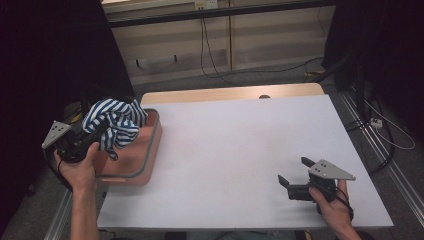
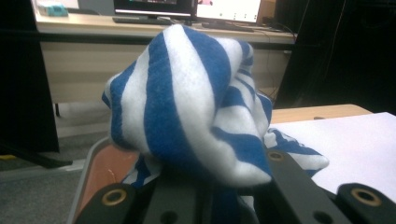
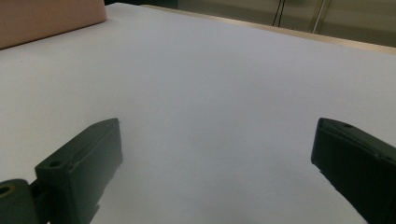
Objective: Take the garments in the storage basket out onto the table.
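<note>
The left tool grips the striped cloth above the pink basin at frame left; the right tool, jaws apart, idles lower right, well apart.

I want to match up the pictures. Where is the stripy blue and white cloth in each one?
High view: the striped cloth is at the left, above the pink tub, held by the left hand-held gripper.
Left gripper view: centre, bunched up.
Right gripper view: not in it.
Shared landmark: the pink tub.
</note>
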